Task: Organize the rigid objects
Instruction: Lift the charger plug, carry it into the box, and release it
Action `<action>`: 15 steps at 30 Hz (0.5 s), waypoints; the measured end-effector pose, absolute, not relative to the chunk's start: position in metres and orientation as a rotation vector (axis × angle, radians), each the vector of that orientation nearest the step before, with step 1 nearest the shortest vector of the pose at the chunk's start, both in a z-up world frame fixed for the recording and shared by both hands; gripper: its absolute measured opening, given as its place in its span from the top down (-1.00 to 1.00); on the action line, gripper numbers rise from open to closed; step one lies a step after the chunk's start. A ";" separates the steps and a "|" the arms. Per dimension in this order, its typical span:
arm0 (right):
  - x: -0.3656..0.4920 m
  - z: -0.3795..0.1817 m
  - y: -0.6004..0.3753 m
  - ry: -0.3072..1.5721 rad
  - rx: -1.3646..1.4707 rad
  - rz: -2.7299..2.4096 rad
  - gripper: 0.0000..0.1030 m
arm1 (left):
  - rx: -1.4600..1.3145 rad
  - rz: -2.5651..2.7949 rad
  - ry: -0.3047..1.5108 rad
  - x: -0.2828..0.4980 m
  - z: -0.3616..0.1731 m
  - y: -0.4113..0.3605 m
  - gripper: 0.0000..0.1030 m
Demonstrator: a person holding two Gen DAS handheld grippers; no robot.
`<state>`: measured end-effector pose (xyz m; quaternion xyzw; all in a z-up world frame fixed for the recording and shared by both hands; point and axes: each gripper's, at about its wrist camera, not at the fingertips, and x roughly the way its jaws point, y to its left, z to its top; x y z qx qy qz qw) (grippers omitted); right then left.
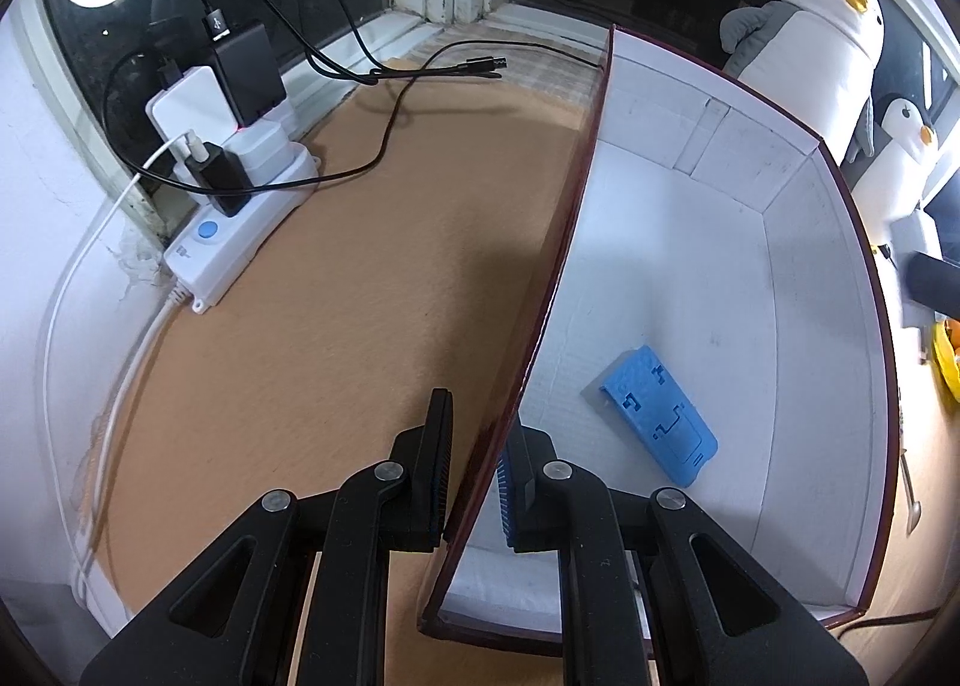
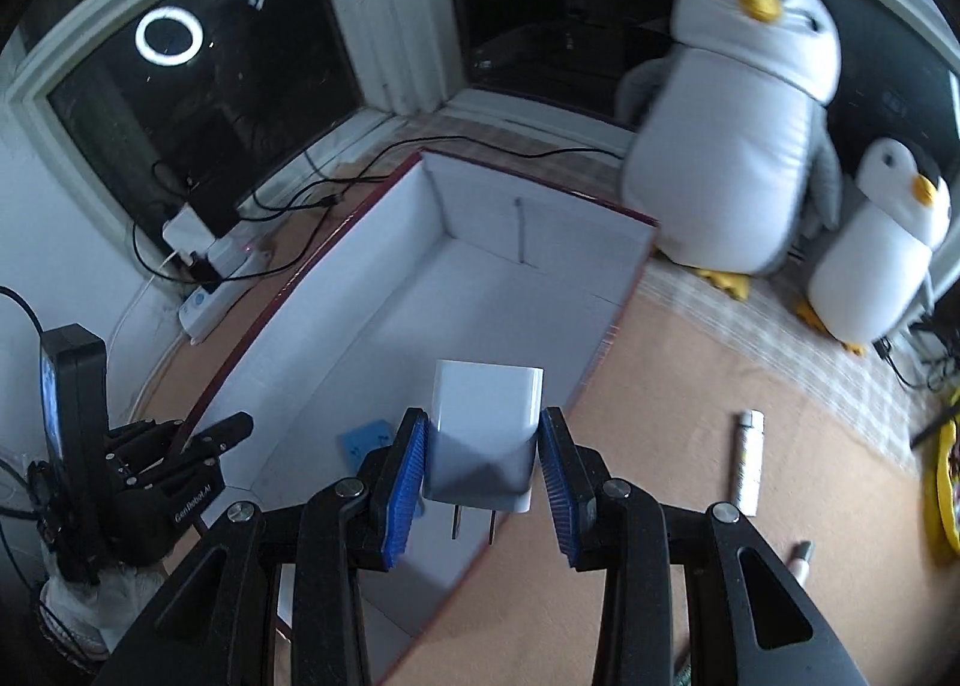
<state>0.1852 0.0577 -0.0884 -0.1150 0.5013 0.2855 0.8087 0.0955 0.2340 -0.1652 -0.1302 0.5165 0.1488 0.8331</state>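
Left wrist view: my left gripper straddles the thin maroon wall of the white-lined cardboard box, pads nearly pinching it to steady it. A ribbed blue plastic block lies inside on the floor.

Right wrist view: my right gripper clamps a smooth white plug-in charger over the box; I judge release comes next.

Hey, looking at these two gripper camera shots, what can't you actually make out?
- Blue plastic piece in the box: right wrist view shows only a corner, behind the right gripper.
- White charger: its near end is shadowed.
- Left gripper: whether its pads pinch the box wall; the gap is unclear.
- Yellow object: cut by the frame edge.
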 end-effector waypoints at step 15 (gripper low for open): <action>0.199 -0.151 0.121 1.161 -0.417 0.615 0.34 | -0.277 0.315 1.095 0.099 -0.166 0.233 0.77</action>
